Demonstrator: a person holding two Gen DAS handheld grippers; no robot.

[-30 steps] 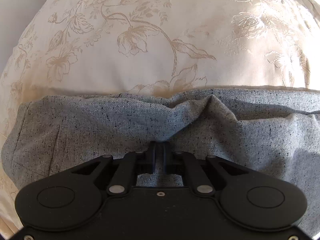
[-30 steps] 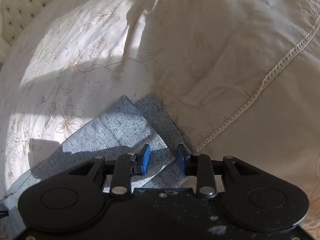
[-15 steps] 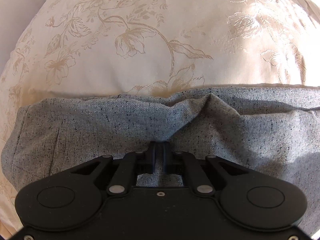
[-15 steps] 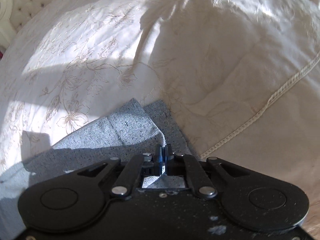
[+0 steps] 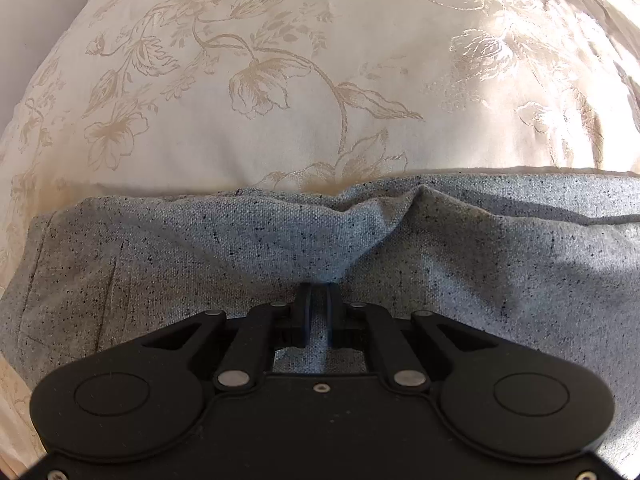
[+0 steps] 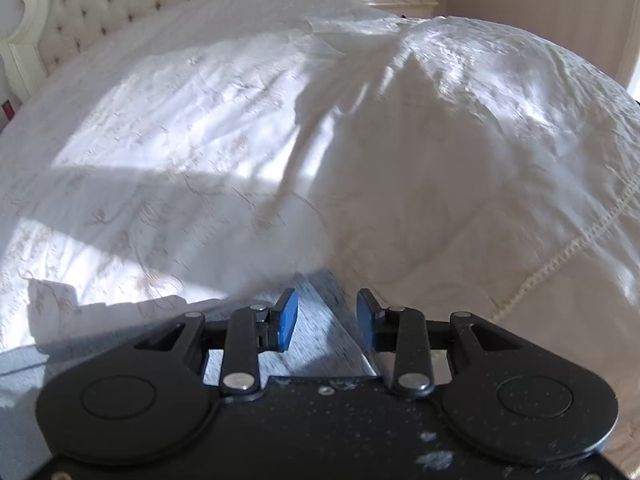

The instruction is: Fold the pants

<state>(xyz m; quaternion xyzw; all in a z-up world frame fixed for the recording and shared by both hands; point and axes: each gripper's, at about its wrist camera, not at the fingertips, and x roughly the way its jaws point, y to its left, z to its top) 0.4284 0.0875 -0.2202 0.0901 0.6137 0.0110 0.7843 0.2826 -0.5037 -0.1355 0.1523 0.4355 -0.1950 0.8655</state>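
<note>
Pants (image 5: 460,264) | left gripper (image 5: 319,296) still pinching fabric | right gripper (image 6: 327,316) reopening after clamping, fabric unpinched

Bed (image 6: 240,128) with cream floral-embroidered bedspread (image 5: 280,60) fills both views; tufted headboard (image 6: 120,4) upper left of right wrist frame. Grey speckled pants (image 5: 480,264) lie directly on the spread, across lower half of left wrist frame
</note>
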